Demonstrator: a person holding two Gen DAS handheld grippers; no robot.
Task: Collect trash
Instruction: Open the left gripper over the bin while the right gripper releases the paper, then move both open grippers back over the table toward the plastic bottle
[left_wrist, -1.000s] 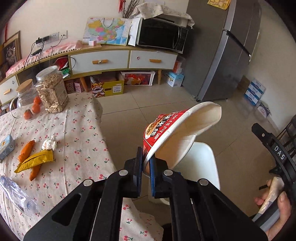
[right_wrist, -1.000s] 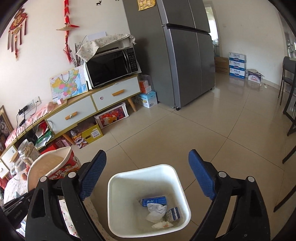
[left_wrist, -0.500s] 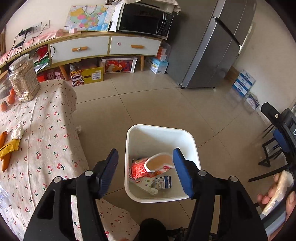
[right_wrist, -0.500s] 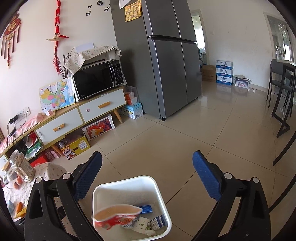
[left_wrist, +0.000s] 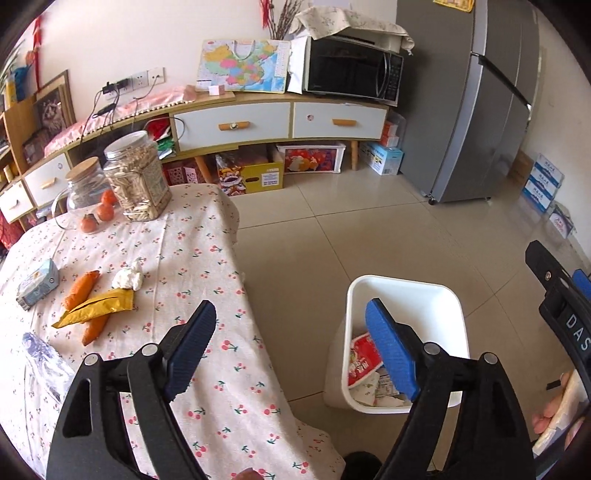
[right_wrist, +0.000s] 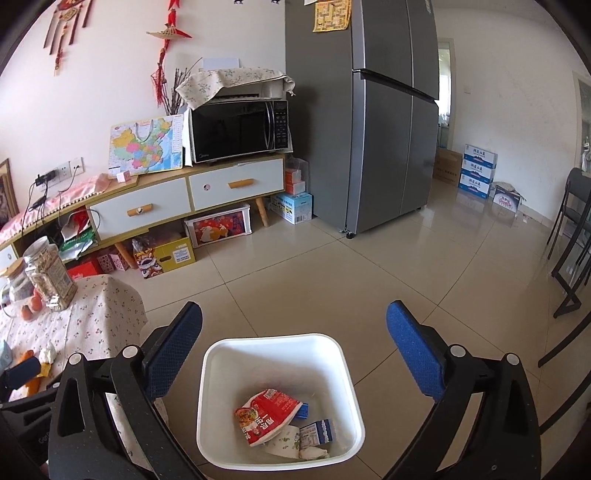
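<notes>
A white trash bin (right_wrist: 334, 350) stands on the tiled floor beside the table; it also shows in the left wrist view (left_wrist: 454, 306). A red noodle cup (right_wrist: 266, 415) lies inside it with cartons and paper. My left gripper (left_wrist: 291, 347) is open and empty over the table's right edge. My right gripper (right_wrist: 295, 347) is open and empty above the bin. On the table lie a yellow wrapper (left_wrist: 96, 312), a crumpled tissue (left_wrist: 127, 278), a small carton (left_wrist: 37, 282) and a clear plastic bottle (left_wrist: 44, 363).
The table with a cherry-print cloth (left_wrist: 192, 258) holds two jars (left_wrist: 135, 177), small oranges (left_wrist: 98, 216) and orange sausages (left_wrist: 79, 291). A low cabinet (right_wrist: 184, 199) with a microwave, a fridge (right_wrist: 369, 110) and boxes line the wall. A black chair (right_wrist: 572, 240) stands right.
My left gripper opened and dropped the red noodle cup into the bin, then swung left toward the table. The right gripper stayed open above the bin.
</notes>
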